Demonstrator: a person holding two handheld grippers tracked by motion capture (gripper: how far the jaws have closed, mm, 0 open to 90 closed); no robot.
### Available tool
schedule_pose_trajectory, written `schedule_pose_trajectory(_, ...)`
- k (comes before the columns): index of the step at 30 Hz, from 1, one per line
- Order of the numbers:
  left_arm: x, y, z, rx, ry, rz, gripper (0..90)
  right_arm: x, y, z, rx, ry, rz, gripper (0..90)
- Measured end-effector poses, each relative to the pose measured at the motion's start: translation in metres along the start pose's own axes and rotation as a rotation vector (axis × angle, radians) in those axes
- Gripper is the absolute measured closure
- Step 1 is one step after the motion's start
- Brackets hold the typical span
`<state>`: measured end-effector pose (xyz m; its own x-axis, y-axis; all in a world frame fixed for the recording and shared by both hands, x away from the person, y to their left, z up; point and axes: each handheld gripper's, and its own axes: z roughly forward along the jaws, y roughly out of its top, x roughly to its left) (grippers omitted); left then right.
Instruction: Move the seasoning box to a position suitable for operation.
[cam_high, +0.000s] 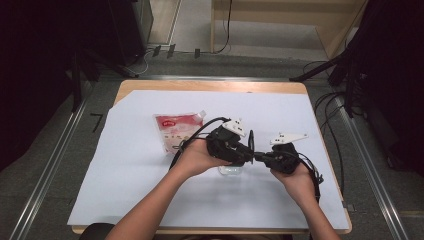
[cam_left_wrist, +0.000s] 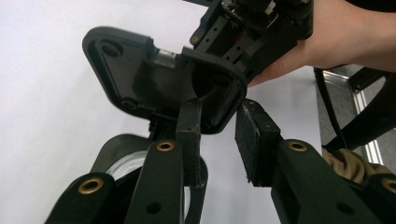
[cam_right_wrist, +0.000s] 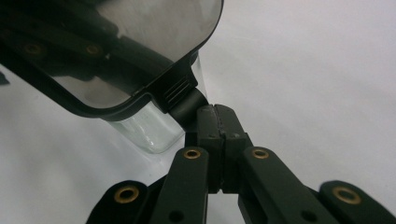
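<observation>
Forearms enter from the bottom of the high view and meet at the frame's centre, where the left gripper (cam_high: 239, 148) and the right gripper (cam_high: 270, 157) face each other over a small clear glass jar (cam_high: 231, 170) standing on the white paper-covered table (cam_high: 125, 190). Between them a black hinged lid (cam_high: 251, 142) stands on edge above the jar. Left of centre lies a red-and-white plastic pouch (cam_high: 176, 131), untouched and apart from the hands.

From the left gripper view, the black lid (cam_left_wrist: 163, 79) fills the upper middle, its hollow underside turned to the camera, swung up off the jar (cam_left_wrist: 123, 170) whose rim shows at lower left. The left gripper (cam_left_wrist: 224, 140) has its jaws spread, one pad against the lid's lower edge, nothing pinched. The other hand (cam_left_wrist: 345, 37) holds its gripper at upper right.

From the right gripper view, the right gripper (cam_right_wrist: 217, 123) has its jaws pressed together on the lid's ribbed tab (cam_right_wrist: 180, 91), with the jar (cam_right_wrist: 149, 130) below the lid at centre left.

Judging from this, the opening looks nearly done: the lid is raised, while the pouch's contents seemingly remain to be handled
</observation>
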<state>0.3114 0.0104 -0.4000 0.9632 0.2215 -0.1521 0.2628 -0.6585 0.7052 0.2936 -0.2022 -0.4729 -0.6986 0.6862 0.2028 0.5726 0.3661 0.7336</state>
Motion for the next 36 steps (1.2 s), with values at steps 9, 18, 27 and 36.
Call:
schedule_pose_trajectory(9, 0.003, 0.0, 0.007, -0.012, -0.038, -0.017, 72.2, 0.001, -0.002, -0.001, -0.01, 0.001, 0.005, 90.0)
schedule_pose_trajectory(18, 0.01, -0.008, -0.013, -0.04, -0.074, -0.066, 62.9, 0.006, -0.003, -0.009, -0.022, 0.004, 0.009, 85.2)
schedule_pose_trajectory(27, 0.013, -0.02, -0.036, -0.025, -0.019, -0.077, 47.3, 0.024, -0.012, -0.018, -0.003, 0.05, 0.005, 69.8)
schedule_pose_trajectory(36, 0.015, -0.036, -0.053, -0.049, 0.002, -0.102, 46.6, 0.046, -0.019, -0.024, -0.02, 0.117, 0.033, 61.2)
